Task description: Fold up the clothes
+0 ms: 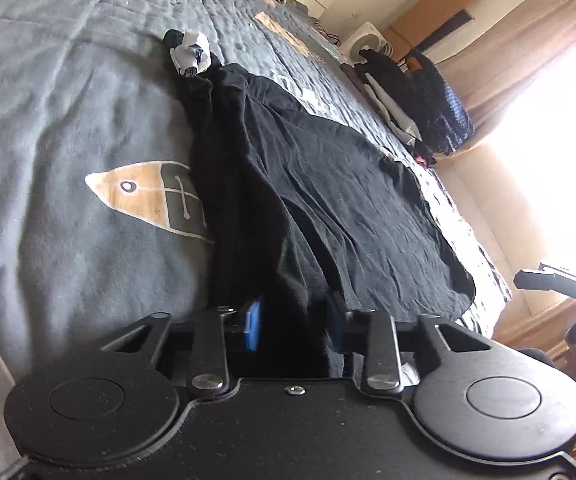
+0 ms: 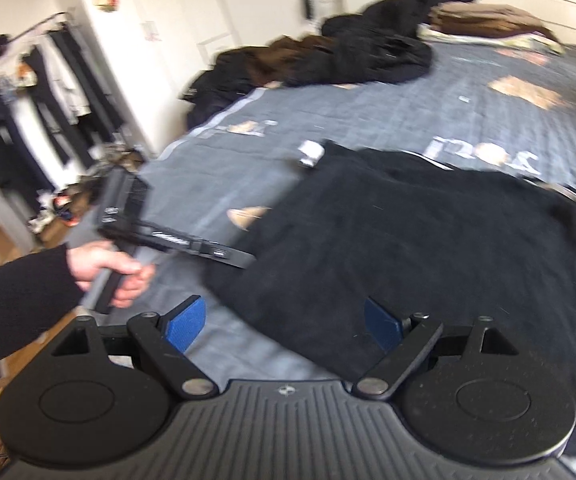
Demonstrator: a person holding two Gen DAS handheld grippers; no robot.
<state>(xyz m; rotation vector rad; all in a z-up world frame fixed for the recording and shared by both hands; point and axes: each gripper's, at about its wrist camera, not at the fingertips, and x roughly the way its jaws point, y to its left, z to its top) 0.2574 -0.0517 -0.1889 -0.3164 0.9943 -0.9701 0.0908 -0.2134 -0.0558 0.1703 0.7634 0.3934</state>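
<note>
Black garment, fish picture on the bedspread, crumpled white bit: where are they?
Black garment [image 1: 328,184]: left wrist view, its wrinkled middle.
Fish picture [image 1: 144,196]: left wrist view, tan head.
Crumpled white bit [image 1: 192,50]: left wrist view, centre.

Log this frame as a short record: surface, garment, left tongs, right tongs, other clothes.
surface: grey bedspread with fish prints
garment: black garment spread on it, white tag at far end
left tongs: closed on a fold of the garment's near edge
right tongs: open, empty, above the garment's near edge
other clothes: dark pile at the bed's far side
</note>
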